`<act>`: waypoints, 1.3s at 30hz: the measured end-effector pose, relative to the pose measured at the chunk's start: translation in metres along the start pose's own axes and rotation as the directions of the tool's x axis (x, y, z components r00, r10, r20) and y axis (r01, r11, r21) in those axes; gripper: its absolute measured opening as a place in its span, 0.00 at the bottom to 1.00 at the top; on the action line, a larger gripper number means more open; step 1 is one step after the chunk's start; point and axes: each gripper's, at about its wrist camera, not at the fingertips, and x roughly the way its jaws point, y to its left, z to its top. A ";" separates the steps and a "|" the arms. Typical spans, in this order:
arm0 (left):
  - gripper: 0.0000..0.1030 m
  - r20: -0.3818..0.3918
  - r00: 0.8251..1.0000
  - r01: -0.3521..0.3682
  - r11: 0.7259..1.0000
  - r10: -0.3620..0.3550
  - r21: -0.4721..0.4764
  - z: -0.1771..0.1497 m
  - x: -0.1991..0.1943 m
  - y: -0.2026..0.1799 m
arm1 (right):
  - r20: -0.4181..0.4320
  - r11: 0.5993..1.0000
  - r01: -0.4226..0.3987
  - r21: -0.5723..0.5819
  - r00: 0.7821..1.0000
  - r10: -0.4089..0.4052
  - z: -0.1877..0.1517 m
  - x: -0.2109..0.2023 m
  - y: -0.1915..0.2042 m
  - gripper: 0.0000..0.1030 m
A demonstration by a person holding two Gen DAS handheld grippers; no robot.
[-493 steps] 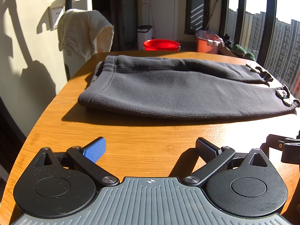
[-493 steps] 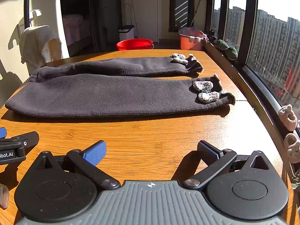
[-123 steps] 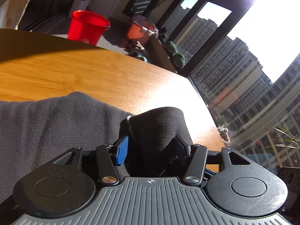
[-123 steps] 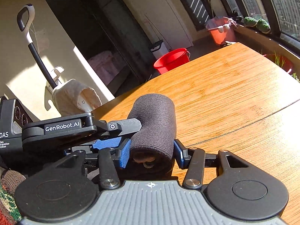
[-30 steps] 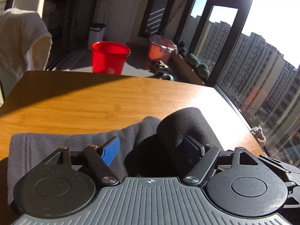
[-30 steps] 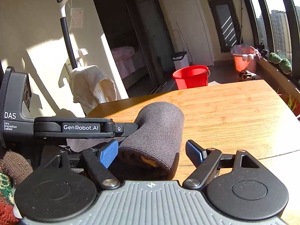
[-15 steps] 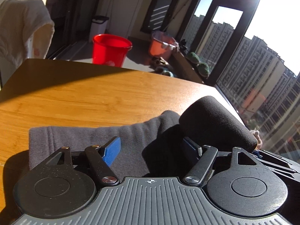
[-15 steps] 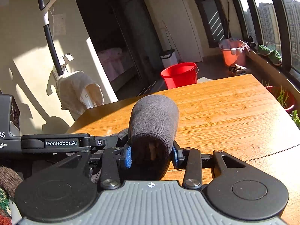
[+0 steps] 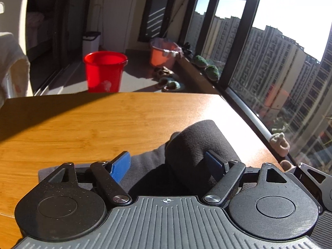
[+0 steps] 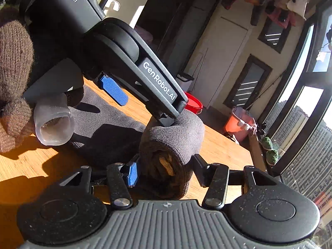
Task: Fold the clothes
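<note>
Sunlight is falling across the wooden bench (image 9: pixel 87 128), where the dark rolled garment (image 10: pixel 174 145) is lying. My left fingers (image 9: pixel 168 164) are spreading wide around its roll without gripping, while my right fingers (image 10: pixel 164 173) are pinching its open end.

The rolled trousers (image 9: pixel 199 143) lie on the table (image 9: pixel 87 124) (near side); a bucket (image 9: pixel 104 71) stands behind.
</note>
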 end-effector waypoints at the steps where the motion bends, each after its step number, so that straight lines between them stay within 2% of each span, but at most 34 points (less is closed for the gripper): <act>1: 0.83 -0.002 1.000 -0.007 1.000 0.007 0.000 -0.001 0.001 0.003 | 0.010 0.995 -0.055 0.081 0.998 0.054 0.001 -0.005 -0.013 0.54; 4: 0.84 -0.009 1.000 -0.023 1.000 0.023 -0.002 -0.005 0.001 0.009 | 0.035 0.952 -0.136 0.274 0.991 0.131 0.003 -0.010 -0.045 0.54; 8: 0.85 -0.016 0.999 -0.036 0.999 0.036 -0.011 -0.008 0.001 0.016 | 0.024 0.889 -0.135 0.438 0.990 0.139 -0.005 0.008 -0.066 0.53; 10: 0.85 -0.022 0.999 -0.046 0.999 0.045 -0.013 -0.011 0.002 0.020 | -0.010 0.864 -0.129 0.486 0.988 0.153 -0.014 0.024 -0.069 0.54; 11: 0.85 -0.025 0.998 -0.052 0.999 0.051 -0.014 -0.012 0.002 0.022 | -0.021 0.852 -0.128 0.509 0.987 0.161 -0.018 0.030 -0.071 0.60; 14: 0.85 -0.033 0.998 -0.058 0.998 0.057 -0.021 -0.018 0.001 0.030 | 0.006 0.823 -0.153 0.547 0.984 0.179 -0.024 0.027 -0.073 0.61; 19: 0.84 -0.029 0.998 -0.055 0.998 0.054 -0.034 -0.020 -0.004 0.035 | 0.031 0.815 -0.175 0.553 0.981 0.189 -0.027 0.021 -0.064 0.61; 20: 0.80 -0.028 0.998 -0.049 0.998 0.047 -0.048 -0.019 -0.008 0.037 | 0.032 0.817 -0.174 0.549 0.982 0.187 -0.026 0.020 -0.062 0.56; 22: 0.78 -0.019 0.999 -0.033 0.996 0.031 -0.087 -0.016 -0.017 0.042 | 0.026 0.871 -0.134 0.472 0.990 0.138 -0.017 0.015 -0.047 0.51; 24: 0.78 0.007 1.000 -0.014 0.992 0.015 -0.123 -0.012 -0.030 0.048 | 0.021 0.941 -0.067 0.331 0.998 0.064 -0.004 0.011 -0.021 0.49; 26: 0.80 0.038 0.999 0.003 0.991 0.002 -0.137 -0.006 -0.042 0.048 | 0.015 0.987 0.006 0.162 1.000 -0.009 0.007 0.009 0.009 0.49; 29: 0.82 0.060 0.998 0.012 0.994 -0.005 -0.112 0.002 -0.048 0.039 | 0.036 0.997 0.070 -0.034 0.997 -0.069 0.016 0.009 0.048 0.49; 30: 0.81 0.053 0.999 -0.001 0.996 0.006 -0.091 0.003 -0.043 0.034 | 0.043 0.995 0.073 -0.063 0.997 -0.071 0.017 0.009 0.055 0.49; 33: 0.85 0.040 0.998 -0.041 0.998 0.043 -0.052 0.000 -0.031 0.030 | 0.052 0.997 0.053 -0.053 0.997 -0.050 0.017 0.010 0.056 0.53; 36: 0.85 0.028 0.998 -0.056 0.996 0.058 -0.072 -0.005 -0.027 0.040 | 0.061 0.997 -0.025 0.079 0.998 0.020 0.017 0.006 0.035 0.65; 38: 0.85 0.027 0.997 -0.076 0.994 0.078 -0.075 -0.007 -0.028 0.045 | 0.063 0.983 -0.058 0.174 0.997 0.047 0.015 0.007 0.022 0.77; 39: 0.85 0.026 0.997 -0.075 0.993 0.077 -0.087 -0.008 -0.029 0.048 | 0.060 0.975 -0.072 0.211 0.996 0.061 0.014 0.009 0.016 0.78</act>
